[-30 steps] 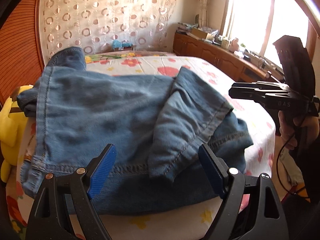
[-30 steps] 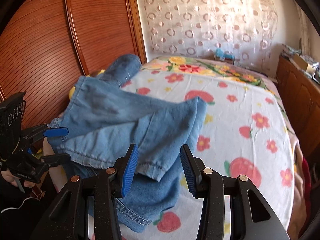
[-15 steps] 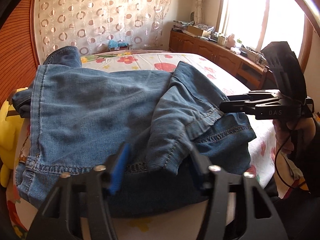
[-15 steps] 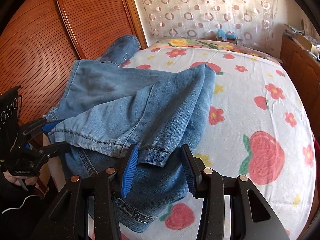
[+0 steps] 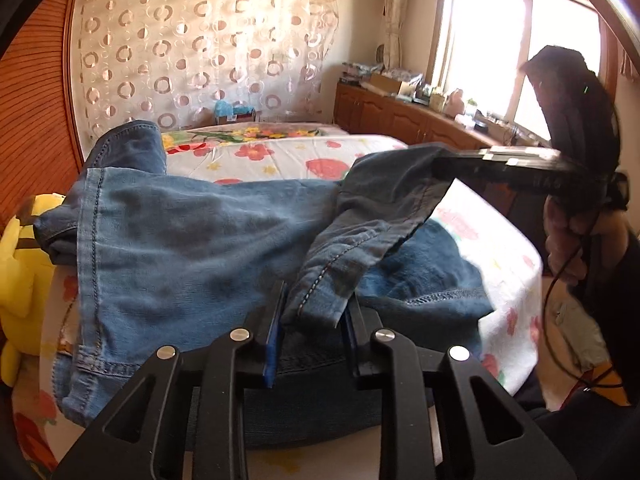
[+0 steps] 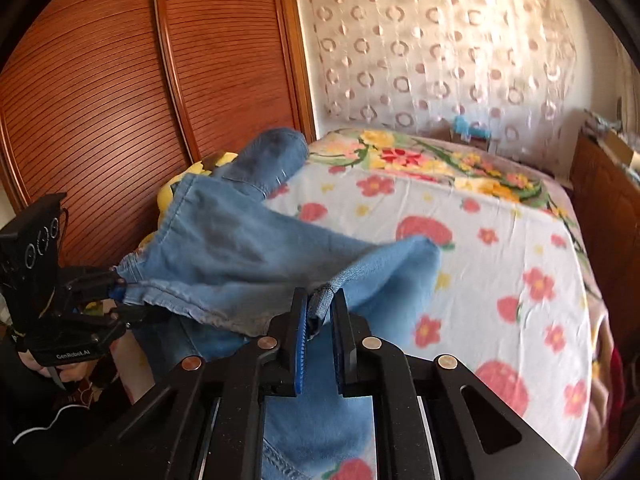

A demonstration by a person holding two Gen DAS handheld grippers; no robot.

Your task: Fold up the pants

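The left gripper (image 5: 312, 316) has its jaws closed on one corner of the hem of the pants (image 5: 192, 248); the right gripper (image 6: 319, 312) has its jaws pinched on the other corner of that hem. The leg end hangs lifted between them, above the rest of the blue denim, which lies spread near the edge of the bed (image 6: 500, 248), at its near left corner. The floral sheet to the right lies open. A yellow plush toy (image 5: 16, 264) sits beside the pants by the wooden wardrobe (image 6: 120, 88).
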